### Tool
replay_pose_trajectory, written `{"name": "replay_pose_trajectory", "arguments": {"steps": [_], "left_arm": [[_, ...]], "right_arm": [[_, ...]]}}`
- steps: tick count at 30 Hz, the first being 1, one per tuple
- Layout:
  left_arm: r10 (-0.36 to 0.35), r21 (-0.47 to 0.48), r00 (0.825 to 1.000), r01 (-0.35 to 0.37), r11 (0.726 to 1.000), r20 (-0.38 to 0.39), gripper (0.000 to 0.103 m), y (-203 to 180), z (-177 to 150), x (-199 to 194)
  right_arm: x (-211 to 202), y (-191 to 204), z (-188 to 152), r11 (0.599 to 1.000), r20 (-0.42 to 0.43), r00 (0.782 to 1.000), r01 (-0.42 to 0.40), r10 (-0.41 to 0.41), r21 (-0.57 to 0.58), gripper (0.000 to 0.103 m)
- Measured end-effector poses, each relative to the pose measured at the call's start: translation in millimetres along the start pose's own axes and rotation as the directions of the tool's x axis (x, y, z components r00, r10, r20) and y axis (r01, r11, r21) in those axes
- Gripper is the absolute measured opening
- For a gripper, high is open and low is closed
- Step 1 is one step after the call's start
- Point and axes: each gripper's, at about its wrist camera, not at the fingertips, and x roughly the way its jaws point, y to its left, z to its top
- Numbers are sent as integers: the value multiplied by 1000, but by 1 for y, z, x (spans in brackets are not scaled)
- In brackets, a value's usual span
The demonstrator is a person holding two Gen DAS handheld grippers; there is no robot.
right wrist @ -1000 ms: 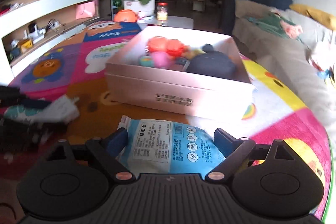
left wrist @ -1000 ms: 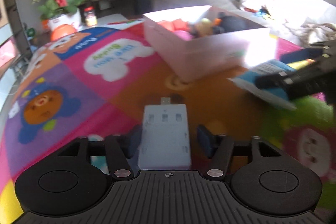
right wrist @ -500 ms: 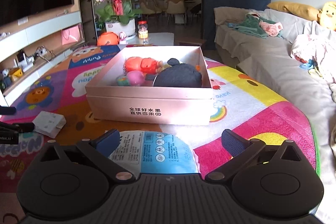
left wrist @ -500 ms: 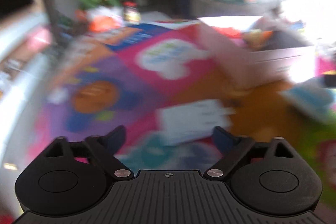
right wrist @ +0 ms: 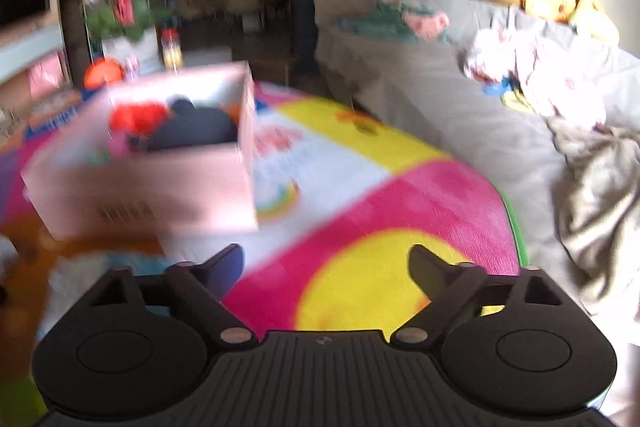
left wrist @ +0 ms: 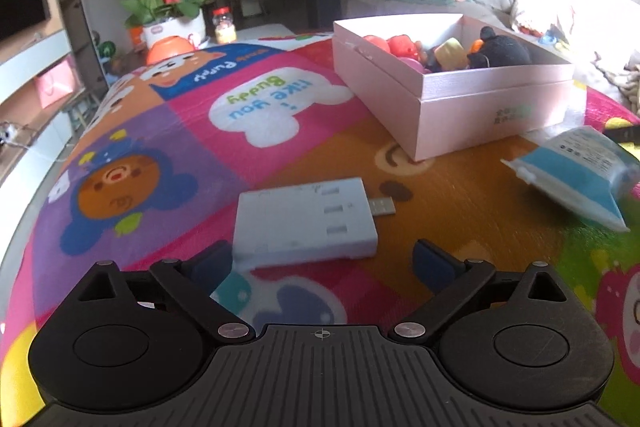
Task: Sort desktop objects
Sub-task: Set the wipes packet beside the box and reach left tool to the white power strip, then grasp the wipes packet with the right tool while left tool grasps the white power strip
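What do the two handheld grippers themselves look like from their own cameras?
Both look alike. The left gripper and right gripper have matte black ribbed bodies, two round black housings, angled black finger arms with silver pivot screws, dark blue pads, and a small crosshair mark at centre. No cables or sleeves show.

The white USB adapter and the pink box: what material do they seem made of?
White USB adapter: likely hard matte plastic, with moulded slots and a metal plug at one end. Pink box: probably cardboard, with thin straight walls, folded edges and a faint sheen.

White USB hub (left wrist: 306,221): matt smooth plastic, bare metal plug. Pink box (left wrist: 456,95): matt cardboard. Blue-white pouch (left wrist: 576,173): glossy plastic film. Play mat (left wrist: 168,155): printed, soft sheen. Sofa cover (right wrist: 440,95): grey cloth.
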Motion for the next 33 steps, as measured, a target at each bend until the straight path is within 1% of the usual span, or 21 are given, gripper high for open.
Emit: {"name": "replay_pose_trajectory", "arguments": {"steps": [1, 3, 4, 5, 6, 7, 8, 9, 10, 12, 14, 16, 19, 20, 23, 24, 25, 27, 29, 31, 33], "left_arm": [[2, -10, 1000, -2, 1000, 3, 100, 1, -1, -2], [4, -34, 1000, -4, 999, 2, 100, 5, -2, -4], [2, -41, 1000, -2, 999, 1, 100, 6, -3, -4], [1, -44, 1000, -1, 999, 0, 100, 6, -3, -4], [1, -44, 1000, -1, 999, 0, 101, 6, -3, -4], [2, -42, 1000, -2, 999, 0, 101, 5, -3, -4], [0, -39, 1000, 0, 999, 0, 101, 5, -4, -4], [0, -37, 1000, 0, 999, 2, 101, 4, -4, -3], [0, -37, 1000, 0, 999, 2, 101, 4, -4, -3], [-2, -42, 1000, 2, 999, 0, 101, 5, -4, -3], [-4, -49, 1000, 4, 999, 0, 101, 5, -5, -3], [0, -56, 1000, 0, 998, 2, 102, 7, -5, -4], [11, -68, 1000, -10, 998, 8, 102, 8, -7, -5], [13, -71, 1000, -12, 997, 12, 102, 9, -7, -6], [1, -71, 1000, 0, 997, 19, 102, 9, -6, -8], [-9, -64, 1000, 10, 998, 19, 102, 9, -4, -7], [-19, -57, 1000, 20, 998, 20, 102, 7, -1, -6], [-20, -53, 999, 22, 998, 32, 103, 3, 6, -4], [-4, -34, 999, 5, 999, 40, 103, -4, 16, 3], [46, 10, 998, -46, 999, 34, 103, -11, 23, 11], [105, 61, 994, -106, 992, 19, 103, -17, 27, 22]], "right_arm": [[0, -2, -3, 1000, -24, 999, -21, 21, -4, 84], [-8, 4, -10, 995, -53, 994, -94, 92, -35, 84], [-14, 10, -14, 988, -59, 989, -136, 132, -70, 84], [-23, 17, -17, 975, -71, 980, -194, 187, -109, 84], [-30, 24, -19, 953, -93, 962, -269, 258, -138, 84], [-37, 29, -20, 925, -112, 938, -344, 329, -163, 85], [-45, 34, -20, 901, -118, 921, -389, 372, -190, 90], [-52, 39, -19, 884, -106, 912, -411, 397, -223, 99], [-58, 45, -17, 872, -82, 907, -420, 413, -251, 103], [-64, 54, -10, 851, -43, 891, -445, 452, -280, 103], [-60, 67, -1, 833, -58, 872, -483, 486, -271, 103], [-48, 84, 2, 818, -96, 851, -522, 515, -241, 103], [-24, 105, 0, 830, -127, 853, -522, 507, -197, 103], [-16, 109, -1, 831, -141, 849, -528, 509, -175, 102], [0, 112, -4, 828, -199, 829, -549, 522, -114, 75], [-3, 111, -5, 832, -186, 837, -540, 514, -127, 63], [-4, 110, -6, 834, -182, 842, -534, 509, -139, 57], [-10, 104, -5, 846, -171, 856, -512, 488, -151, 57], [-15, 98, -6, 861, -156, 874, -481, 459, -164, 57], [-19, 91, -8, 875, -150, 889, -454, 433, -169, 57], [-22, 85, -11, 884, -149, 898, -436, 415, -169, 57]]}}
